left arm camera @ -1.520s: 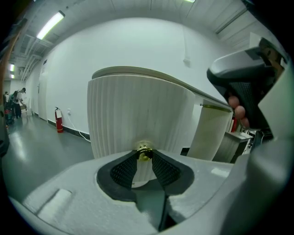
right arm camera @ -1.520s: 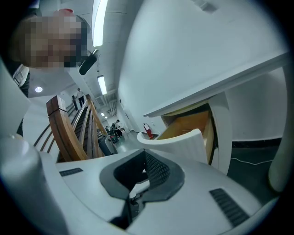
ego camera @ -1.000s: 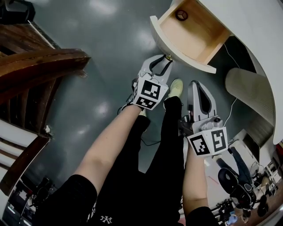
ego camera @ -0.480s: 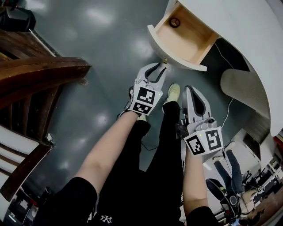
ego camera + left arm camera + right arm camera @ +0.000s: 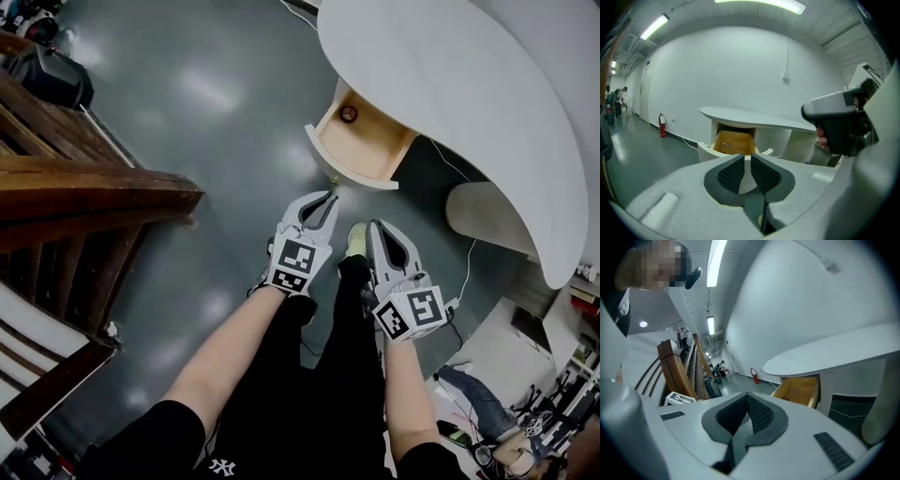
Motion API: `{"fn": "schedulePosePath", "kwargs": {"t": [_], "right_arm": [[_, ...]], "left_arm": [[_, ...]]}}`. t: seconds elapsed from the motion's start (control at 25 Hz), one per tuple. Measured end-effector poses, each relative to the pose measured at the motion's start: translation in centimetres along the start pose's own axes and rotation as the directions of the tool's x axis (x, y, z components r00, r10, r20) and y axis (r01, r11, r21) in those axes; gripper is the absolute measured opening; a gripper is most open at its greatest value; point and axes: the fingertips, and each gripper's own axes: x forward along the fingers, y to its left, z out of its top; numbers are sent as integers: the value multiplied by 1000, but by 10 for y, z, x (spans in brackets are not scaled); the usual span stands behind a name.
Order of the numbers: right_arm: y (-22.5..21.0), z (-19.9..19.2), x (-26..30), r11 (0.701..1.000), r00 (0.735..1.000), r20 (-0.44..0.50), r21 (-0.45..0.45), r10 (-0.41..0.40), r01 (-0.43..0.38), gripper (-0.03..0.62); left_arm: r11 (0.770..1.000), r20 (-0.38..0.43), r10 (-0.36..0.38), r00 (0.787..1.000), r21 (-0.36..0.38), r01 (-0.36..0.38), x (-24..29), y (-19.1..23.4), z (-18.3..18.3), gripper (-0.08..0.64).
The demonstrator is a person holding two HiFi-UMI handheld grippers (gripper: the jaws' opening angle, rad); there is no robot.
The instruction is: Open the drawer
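The drawer (image 5: 370,150) of the white curved desk (image 5: 450,84) stands pulled out, pale wood inside, with a small dark round thing (image 5: 349,113) at its back. A small knob (image 5: 335,180) sits on its white front. My left gripper (image 5: 330,198) hovers just short of that knob; its jaws have just been closing and now show a narrow gap with nothing between the pads (image 5: 733,172). My right gripper (image 5: 373,228) is beside it, lower right, pads together and empty. The drawer (image 5: 733,141) lies ahead in the left gripper view and appears again as the drawer (image 5: 799,390) at right.
Dark wooden railings (image 5: 84,197) fill the left side, with a black bag (image 5: 61,80) behind. The person's legs and a pale shoe (image 5: 356,239) stand below the grippers. A cable (image 5: 467,258) trails by the desk's white leg (image 5: 487,216). A fire extinguisher (image 5: 662,125) stands at the wall.
My left gripper has come off the drawer's knob and its jaws have narrowed. Both grippers have risen and drawn back from the drawer, which stays open.
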Motion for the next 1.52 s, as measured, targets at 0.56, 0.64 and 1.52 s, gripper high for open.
{"fn": "schedulePosePath", "kwargs": {"t": [0.56,0.64,1.52], "right_arm": [[44,80,-34,995,1000,31,-97,-5,7,15],[51,95,-37,993,999,43,-116,1,4,15],[121,222,-73,966,983,162,-255,86,-43,14]], "left_arm": [[999,64,-34,997,23,33,-81,-44,122,17],[999,72,-43,996,25,41,-91,-50,137,14],[998,243,-48,969,38,40,-179,-82,277,11]]}}
